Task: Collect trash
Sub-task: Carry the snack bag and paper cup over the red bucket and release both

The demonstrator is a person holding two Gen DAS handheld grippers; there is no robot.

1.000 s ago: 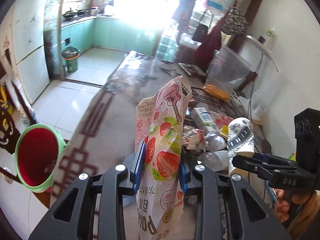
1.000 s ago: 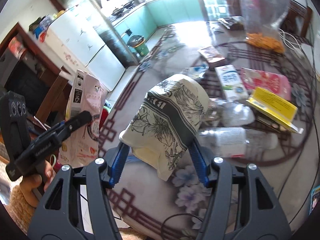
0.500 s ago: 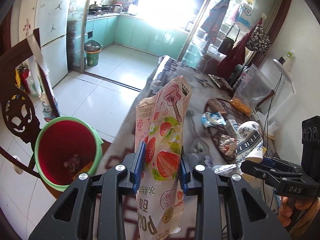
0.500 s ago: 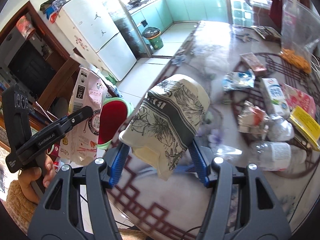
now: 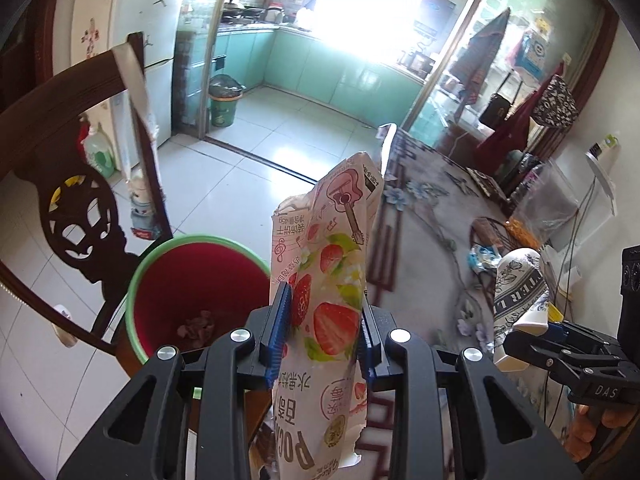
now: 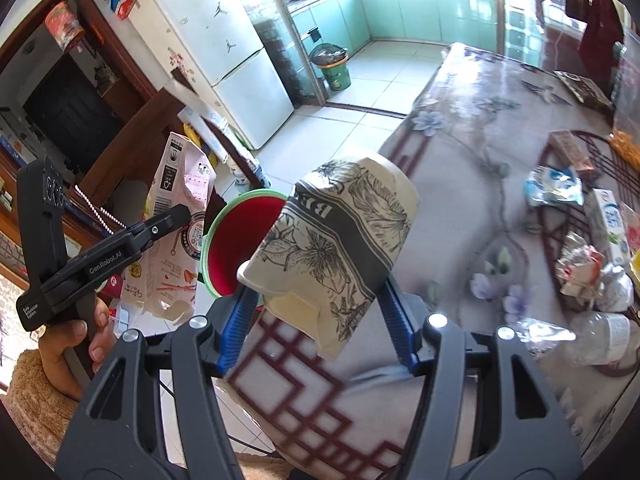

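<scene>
Strawberry-printed pink wrapper (image 5: pixel 328 280), black-and-cream floral paper cup (image 6: pixel 336 244), green-rimmed red bin (image 5: pixel 188 280).

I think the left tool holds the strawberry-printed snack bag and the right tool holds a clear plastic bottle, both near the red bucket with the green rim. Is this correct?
Not quite. The right tool holds a crushed flower-printed paper cup, not a bottle, as the right wrist view shows. The left tool does hold the strawberry-printed snack bag, near the red bucket with the green rim.
</scene>
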